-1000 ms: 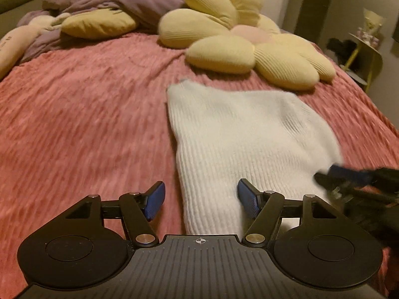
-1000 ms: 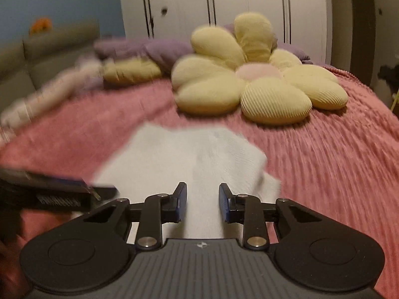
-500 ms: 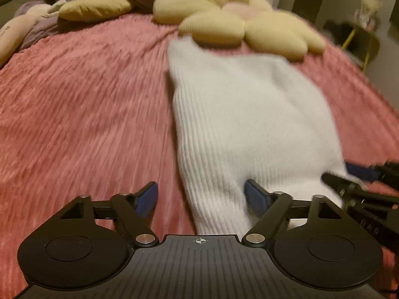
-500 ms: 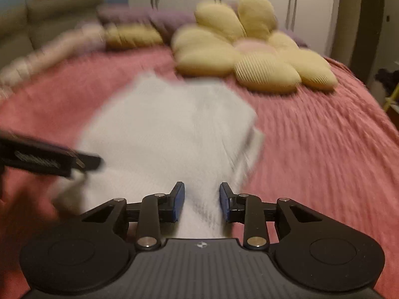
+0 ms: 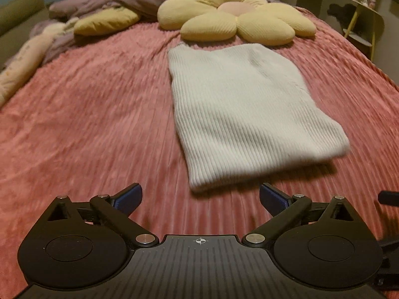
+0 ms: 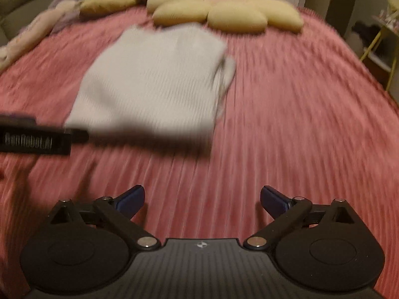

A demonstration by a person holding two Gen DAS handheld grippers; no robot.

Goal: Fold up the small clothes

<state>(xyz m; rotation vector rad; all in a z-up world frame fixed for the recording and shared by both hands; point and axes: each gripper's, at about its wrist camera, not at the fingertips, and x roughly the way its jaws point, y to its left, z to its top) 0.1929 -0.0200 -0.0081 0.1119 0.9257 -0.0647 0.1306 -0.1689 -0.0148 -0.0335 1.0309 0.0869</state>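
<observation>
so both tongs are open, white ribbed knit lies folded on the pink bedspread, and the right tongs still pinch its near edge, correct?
Not the last part. The right wrist view shows the right tongs wide open over bare pink bedspread, short of the white ribbed knit. They have just been opening, with nothing between them. The left tongs are open too.

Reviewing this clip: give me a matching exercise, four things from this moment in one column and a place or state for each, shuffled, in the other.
1. white ribbed knit garment
2. yellow flower-shaped cushion
3. left hand-held gripper
4. purple blanket

A. bunched at the bed's far left
B. jaws wide, nothing between
C. folded flat on the pink ribbed bedspread
D. just beyond the garment's far edge

Pairs: 1-C, 2-D, 3-B, 4-A
</observation>
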